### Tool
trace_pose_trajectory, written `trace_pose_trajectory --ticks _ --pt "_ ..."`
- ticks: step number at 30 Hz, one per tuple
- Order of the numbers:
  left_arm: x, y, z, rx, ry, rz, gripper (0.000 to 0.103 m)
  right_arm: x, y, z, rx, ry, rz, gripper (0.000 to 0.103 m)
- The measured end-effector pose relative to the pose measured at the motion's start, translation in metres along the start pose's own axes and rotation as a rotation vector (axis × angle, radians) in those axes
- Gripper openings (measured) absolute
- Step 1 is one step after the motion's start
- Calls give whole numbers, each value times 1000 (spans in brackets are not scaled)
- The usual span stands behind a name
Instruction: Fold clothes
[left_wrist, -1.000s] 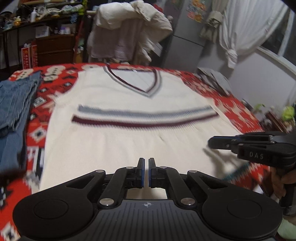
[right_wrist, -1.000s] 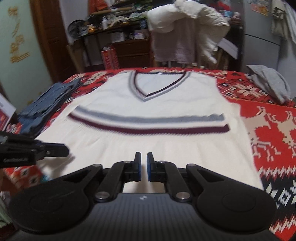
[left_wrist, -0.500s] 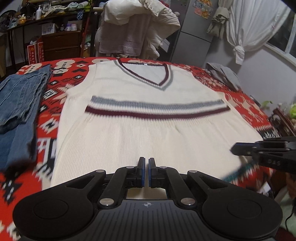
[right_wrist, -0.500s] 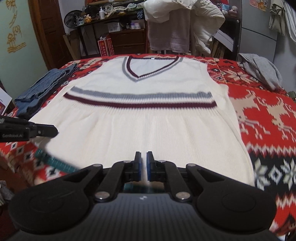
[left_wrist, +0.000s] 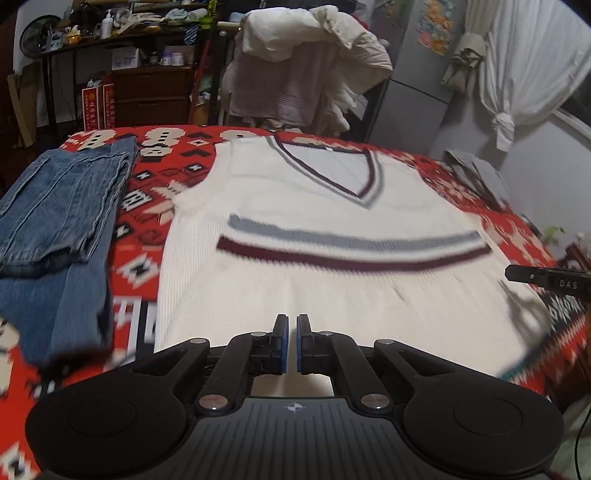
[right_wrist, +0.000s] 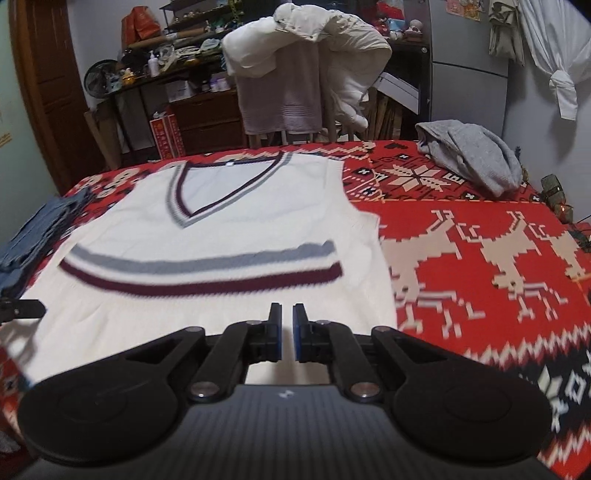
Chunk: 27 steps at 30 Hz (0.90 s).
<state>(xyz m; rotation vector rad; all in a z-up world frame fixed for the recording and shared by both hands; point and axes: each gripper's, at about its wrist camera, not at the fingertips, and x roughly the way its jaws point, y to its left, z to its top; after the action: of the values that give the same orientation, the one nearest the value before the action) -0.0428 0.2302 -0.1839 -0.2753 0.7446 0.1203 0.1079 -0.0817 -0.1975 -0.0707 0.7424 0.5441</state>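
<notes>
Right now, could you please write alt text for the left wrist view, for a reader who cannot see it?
A white V-neck knit vest with a grey and a maroon stripe lies flat on a red patterned blanket. Folded jeans lie to its left, and the left hand-held gripper, nearly closed and empty, hovers at the hem.

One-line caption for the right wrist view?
Right gripper, nearly shut and empty, above a vest lying flat on a red blanket.

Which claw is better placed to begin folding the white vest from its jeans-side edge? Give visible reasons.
Probably the left claw. It hovers over the white vest hem toward the jeans; the right claw sits toward the opposite edge. Both are nearly closed, holding nothing.
</notes>
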Motion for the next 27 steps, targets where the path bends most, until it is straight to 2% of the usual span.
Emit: trace_pose_trajectory --ticks 3,11,18,25,27 --pt "9 8 3 -32 7 3 4 19 -6 3 9 10 -14 6" --pt "-21 16 -23 -7 22 5 5 -15 -15 -34 -12 37 -12 6" --pt "-59 26 -55 -40 21 13 5 -72 -33 -74 35 59 -29 7" --pt "-77 9 -54 44 -28 57 6 -98 -16 -76 15 9 -42 8" --pt "-79 3 -49 82 -58 67 11 -96 -6 -71 -15 -7 -33 15"
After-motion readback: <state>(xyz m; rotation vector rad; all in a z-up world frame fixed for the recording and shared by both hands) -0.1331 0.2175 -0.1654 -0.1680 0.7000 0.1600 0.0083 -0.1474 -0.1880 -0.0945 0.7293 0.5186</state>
